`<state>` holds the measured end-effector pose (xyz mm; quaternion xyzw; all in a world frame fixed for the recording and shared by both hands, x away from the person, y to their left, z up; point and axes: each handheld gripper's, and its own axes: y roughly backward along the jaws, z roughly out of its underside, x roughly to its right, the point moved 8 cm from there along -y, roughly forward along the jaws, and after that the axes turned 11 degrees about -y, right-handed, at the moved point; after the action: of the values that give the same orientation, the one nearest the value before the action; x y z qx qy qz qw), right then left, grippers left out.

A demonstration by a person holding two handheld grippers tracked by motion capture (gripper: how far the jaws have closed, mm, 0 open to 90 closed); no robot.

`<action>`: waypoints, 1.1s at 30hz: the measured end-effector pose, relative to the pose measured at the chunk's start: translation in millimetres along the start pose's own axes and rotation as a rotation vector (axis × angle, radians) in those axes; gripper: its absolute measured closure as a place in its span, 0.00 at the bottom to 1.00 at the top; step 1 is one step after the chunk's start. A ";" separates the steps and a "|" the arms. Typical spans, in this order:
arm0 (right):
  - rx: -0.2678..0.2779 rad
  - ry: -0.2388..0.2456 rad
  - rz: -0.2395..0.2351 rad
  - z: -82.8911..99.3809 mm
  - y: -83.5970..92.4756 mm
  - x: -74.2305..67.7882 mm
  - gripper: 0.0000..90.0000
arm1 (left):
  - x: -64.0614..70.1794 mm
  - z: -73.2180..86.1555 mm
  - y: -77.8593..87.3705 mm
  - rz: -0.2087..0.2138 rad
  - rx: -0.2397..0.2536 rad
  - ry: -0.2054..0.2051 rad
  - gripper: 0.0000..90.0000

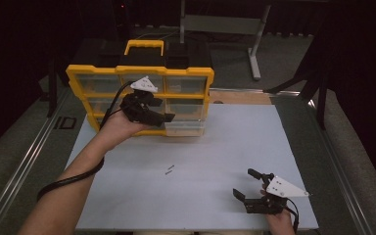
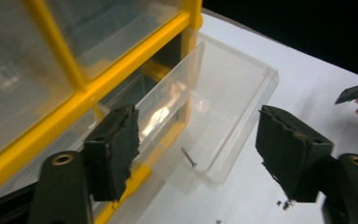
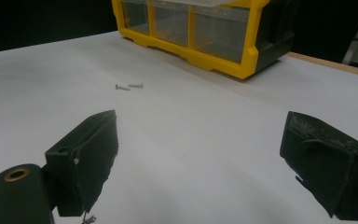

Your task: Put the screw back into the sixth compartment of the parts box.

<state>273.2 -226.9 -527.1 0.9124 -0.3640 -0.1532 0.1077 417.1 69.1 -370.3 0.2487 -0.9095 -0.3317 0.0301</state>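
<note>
A yellow-framed organizer [image 1: 142,73] with clear drawers stands at the back of the white table [image 1: 215,161]. Its lower right clear drawer [image 1: 186,128] is pulled out, and in the left gripper view one small screw [image 2: 189,157] lies inside that drawer [image 2: 242,93]. My left gripper [image 1: 164,117] hovers just left of the drawer, open, with nothing between its pads [image 2: 196,154]. Two more screws [image 1: 169,170] lie together mid-table, also in the right gripper view [image 3: 129,86]. My right gripper [image 1: 242,182] rests open and empty near the front right edge [image 3: 200,163].
The organizer's yellow frame [image 2: 74,102] crosses the left half of the left gripper view. A metal stand [image 1: 254,44] rises behind the table. A wooden strip [image 1: 240,97] runs along the back edge. White table surface lies between the screws and my right gripper.
</note>
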 end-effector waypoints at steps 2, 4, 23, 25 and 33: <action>0.000 0.000 -0.001 -0.2 -0.2 -0.3 0.13 | 1.3 4.1 3.6 -0.009 0.007 0.006 0.28; 0.000 0.000 0.000 -0.2 -0.3 -0.4 0.13 | 2.9 8.3 7.9 -0.011 0.011 0.011 0.24; -0.003 0.005 -0.003 0.0 -1.2 -1.8 0.13 | 32.4 66.0 9.3 -0.023 0.050 0.032 0.17; 0.000 0.007 -0.003 -0.6 -0.7 -1.8 0.13 | 37.2 73.6 6.4 -0.009 0.063 0.052 0.17; -0.001 0.010 -0.001 -0.6 -0.2 -2.1 0.13 | 59.1 99.9 -14.0 0.010 0.052 0.045 0.18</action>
<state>272.1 -225.3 -526.2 0.9132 -0.3631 -0.1491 0.1099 349.6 90.7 -463.2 0.2523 -0.9181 -0.3021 0.0454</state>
